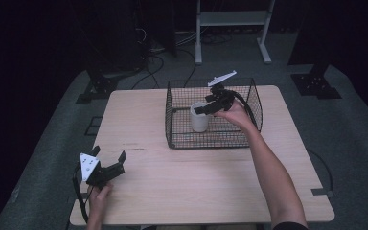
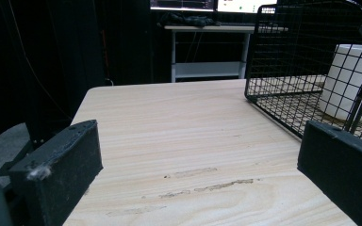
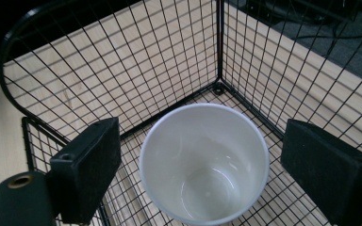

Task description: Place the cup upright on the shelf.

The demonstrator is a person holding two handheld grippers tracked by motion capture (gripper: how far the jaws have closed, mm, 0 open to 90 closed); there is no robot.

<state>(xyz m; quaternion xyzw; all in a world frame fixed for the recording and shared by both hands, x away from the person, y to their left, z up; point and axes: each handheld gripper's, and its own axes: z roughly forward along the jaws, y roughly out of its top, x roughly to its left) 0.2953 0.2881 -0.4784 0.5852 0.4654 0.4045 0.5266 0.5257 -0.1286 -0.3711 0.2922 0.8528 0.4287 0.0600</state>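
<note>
Cup [image 3: 204,162] is being straddled upright between wide-open right tongs [image 3: 202,174], directly below them, inside basket [image 3: 122,70]. Left tongs [image 1: 109,160] are being held wide, empty, well apart over tabletop [image 1: 196,182].

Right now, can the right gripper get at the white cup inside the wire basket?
Probably yes. The right gripper hangs open just above the white cup, its fingers either side of the rim without touching. The wire basket is open on top, so nothing blocks the way down.
</note>
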